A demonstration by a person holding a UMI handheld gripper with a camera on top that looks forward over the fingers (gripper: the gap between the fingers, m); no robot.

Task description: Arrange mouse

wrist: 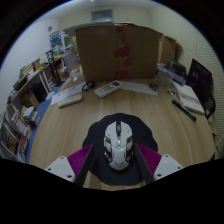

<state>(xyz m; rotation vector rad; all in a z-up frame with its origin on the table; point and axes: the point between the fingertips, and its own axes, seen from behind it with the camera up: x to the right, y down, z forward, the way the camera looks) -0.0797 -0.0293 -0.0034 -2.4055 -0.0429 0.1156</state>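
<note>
White-and-grey gaming mouse (118,143) lies at bottom centre on a dark round mat (150,128) on the wooden desk (120,103), between the spread tongs (118,163), long axis along them.

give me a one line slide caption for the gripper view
Handheld gripper open around a white and black mouse resting on a dark mousepad on a wooden desk.
</note>
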